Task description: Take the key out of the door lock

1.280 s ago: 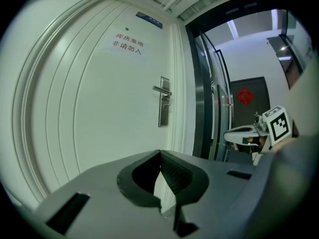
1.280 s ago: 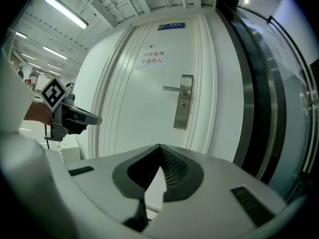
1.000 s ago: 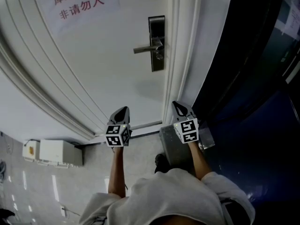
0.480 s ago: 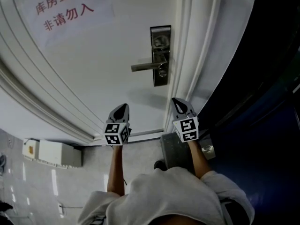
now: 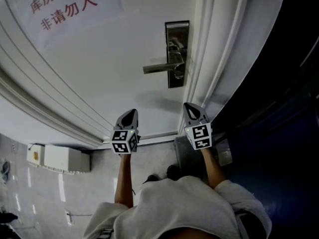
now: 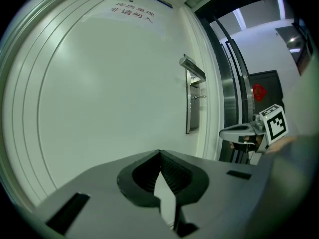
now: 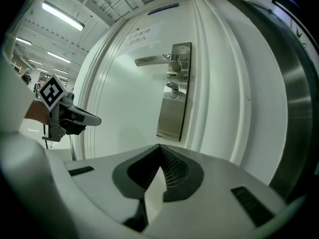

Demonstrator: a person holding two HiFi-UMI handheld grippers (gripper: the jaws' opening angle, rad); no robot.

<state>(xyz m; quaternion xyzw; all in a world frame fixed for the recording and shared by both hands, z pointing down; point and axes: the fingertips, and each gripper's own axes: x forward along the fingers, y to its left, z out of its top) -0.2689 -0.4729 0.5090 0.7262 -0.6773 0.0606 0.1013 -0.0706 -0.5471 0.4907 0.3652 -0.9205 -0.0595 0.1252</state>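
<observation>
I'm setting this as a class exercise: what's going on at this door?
A person faces a white door with a gripper in each hand. The left gripper and right gripper are both shut and empty, held short of the lock plate. The key sits in the lock below the lever handle, untouched.

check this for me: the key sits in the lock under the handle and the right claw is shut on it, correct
Not quite. The right claw is shut, but on nothing: it hangs short of the door, apart from the key. The right gripper view shows this. The key does sit in the lock under the handle.
</observation>
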